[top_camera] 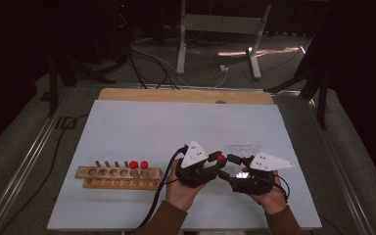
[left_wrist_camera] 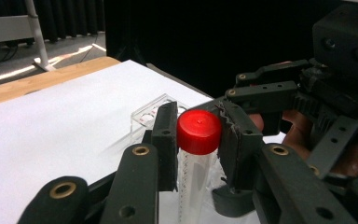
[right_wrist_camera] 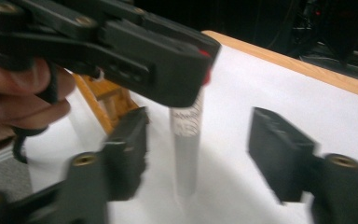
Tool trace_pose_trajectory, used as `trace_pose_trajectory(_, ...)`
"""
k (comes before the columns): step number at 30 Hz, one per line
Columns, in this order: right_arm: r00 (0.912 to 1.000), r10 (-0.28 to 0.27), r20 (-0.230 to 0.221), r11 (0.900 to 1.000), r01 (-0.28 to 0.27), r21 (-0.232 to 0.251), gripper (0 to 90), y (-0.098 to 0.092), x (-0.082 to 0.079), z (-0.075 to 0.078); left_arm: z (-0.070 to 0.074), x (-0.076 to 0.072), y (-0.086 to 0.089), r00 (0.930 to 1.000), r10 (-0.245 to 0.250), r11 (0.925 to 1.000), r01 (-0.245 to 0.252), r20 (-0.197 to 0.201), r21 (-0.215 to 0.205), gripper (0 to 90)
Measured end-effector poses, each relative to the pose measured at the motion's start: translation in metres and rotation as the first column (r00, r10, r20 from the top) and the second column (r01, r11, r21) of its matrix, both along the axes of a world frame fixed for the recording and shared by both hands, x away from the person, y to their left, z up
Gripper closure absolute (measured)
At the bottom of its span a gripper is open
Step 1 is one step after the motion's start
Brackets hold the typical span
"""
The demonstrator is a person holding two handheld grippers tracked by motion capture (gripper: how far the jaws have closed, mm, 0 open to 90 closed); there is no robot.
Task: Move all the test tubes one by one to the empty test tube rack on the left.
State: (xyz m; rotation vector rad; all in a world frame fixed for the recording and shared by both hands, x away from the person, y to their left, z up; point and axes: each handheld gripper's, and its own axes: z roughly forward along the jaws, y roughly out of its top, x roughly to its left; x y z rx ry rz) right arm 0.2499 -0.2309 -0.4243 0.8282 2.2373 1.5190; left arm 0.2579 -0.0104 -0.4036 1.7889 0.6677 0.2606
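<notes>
A clear graduated tube (left_wrist_camera: 193, 186) with a red screw cap (left_wrist_camera: 198, 131) stands upright over the white sheet. My left gripper (left_wrist_camera: 198, 135) is shut on the cap, a pad pressed against each side. In the high view the cap (top_camera: 221, 157) shows at the tip of the left gripper (top_camera: 219, 161), near the middle of the table. My right gripper (right_wrist_camera: 198, 149) is open, its pads standing apart on either side of the tube's body (right_wrist_camera: 185, 144) without touching it. The right gripper (top_camera: 235, 166) faces the left one, tip to tip.
A wooden tube rack (top_camera: 120, 177) lies at the front left, with two red-capped tubes (top_camera: 138, 165) at its right end. A clear plastic piece (top_camera: 245, 146) sits just beyond the grippers. The white sheet (top_camera: 142, 122) covers a wooden table. Cables trail across the floor behind.
</notes>
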Motion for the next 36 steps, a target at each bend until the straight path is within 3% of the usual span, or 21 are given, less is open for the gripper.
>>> trace_pose_trajectory(4, 0.9997, -0.023, 0.003, 1.000, 0.023, 0.010, 12.8, -0.002, 0.000, 0.002, 0.001, 0.000, 0.004, 1.0000, 0.001, 1.0000, -0.001, 0.000, -0.007, 70.9)
trace_pose_trajectory(10, 0.9996, -0.027, 0.003, 0.999, 0.027, 0.038, 2.9, -0.007, 0.000, 0.003, 0.003, -0.003, 0.013, 1.0000, -0.001, 0.9999, 0.001, -0.002, -0.015, 70.9)
trace_pose_trajectory(20, 0.9981, -0.061, 0.011, 0.996, 0.060, 0.064, 0.0, -0.025, 0.000, 0.006, 0.004, -0.008, 0.041, 0.9997, 0.024, 0.9997, -0.024, -0.003, -0.006, 70.8)
trace_pose_trajectory(27, 0.9973, -0.073, 0.011, 0.995, 0.072, 0.066, 0.0, -0.028, 0.000, 0.007, 0.006, -0.014, 0.059, 0.9998, 0.015, 0.9997, -0.016, 0.012, 0.021, 70.8)
trace_pose_trajectory(36, 0.9956, -0.092, 0.018, 0.993, 0.090, 0.073, 0.0, -0.036, 0.000, 0.009, 0.004, -0.022, 0.087, 0.9995, 0.025, 0.9996, -0.025, -0.018, 0.017, 70.7)
